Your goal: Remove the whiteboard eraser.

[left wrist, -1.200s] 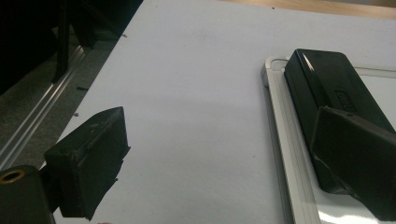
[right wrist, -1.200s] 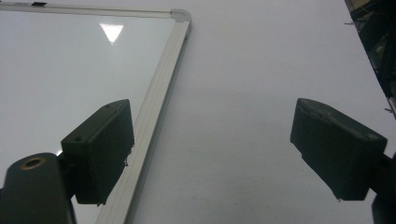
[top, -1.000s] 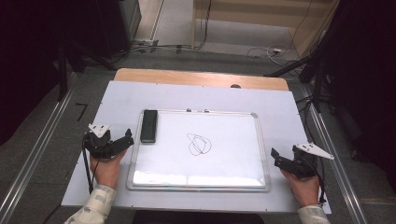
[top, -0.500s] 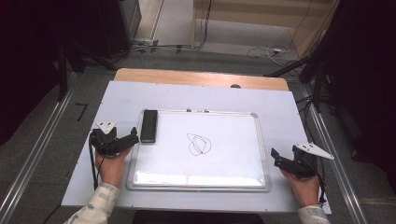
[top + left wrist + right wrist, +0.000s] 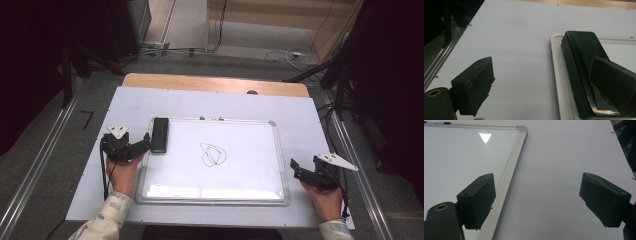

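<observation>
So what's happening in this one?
A person at a table holds a hand-held gripper in each hand. The left hand-held gripper is open and closing in on a black eraser lying at the top left corner of a whiteboard, with one jaw over the eraser and the other outside the board's frame. A black scribble sits mid-board. The right hand-held gripper waits open beside the board's right edge.
</observation>
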### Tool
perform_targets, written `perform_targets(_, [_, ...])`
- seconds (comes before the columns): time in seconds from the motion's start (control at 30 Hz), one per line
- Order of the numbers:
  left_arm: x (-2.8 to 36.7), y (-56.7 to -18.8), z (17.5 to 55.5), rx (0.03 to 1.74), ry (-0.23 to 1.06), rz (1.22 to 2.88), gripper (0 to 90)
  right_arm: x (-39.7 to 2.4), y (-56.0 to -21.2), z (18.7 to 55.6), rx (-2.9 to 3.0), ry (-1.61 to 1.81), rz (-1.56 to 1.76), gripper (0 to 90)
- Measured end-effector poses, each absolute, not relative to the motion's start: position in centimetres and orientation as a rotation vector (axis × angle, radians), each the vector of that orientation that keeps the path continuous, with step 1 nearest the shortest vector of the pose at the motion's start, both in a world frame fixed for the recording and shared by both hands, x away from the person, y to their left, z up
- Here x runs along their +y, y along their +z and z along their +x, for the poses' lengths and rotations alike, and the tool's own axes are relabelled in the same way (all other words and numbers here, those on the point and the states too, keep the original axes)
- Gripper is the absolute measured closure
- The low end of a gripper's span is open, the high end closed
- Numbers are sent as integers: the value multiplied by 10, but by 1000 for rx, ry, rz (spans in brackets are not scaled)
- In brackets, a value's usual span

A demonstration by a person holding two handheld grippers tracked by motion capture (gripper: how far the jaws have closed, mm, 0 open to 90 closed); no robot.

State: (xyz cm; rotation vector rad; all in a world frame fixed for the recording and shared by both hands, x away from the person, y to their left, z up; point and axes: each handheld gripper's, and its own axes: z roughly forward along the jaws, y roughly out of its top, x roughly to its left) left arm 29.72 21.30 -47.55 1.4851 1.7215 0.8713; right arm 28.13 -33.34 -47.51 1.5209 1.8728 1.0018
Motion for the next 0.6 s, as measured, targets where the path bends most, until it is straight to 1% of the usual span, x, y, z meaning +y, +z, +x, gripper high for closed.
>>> perform_targets(0.6, [202,-476,313,1714,847,1505,73,-334,-475,281,1870,1000,1523,122])
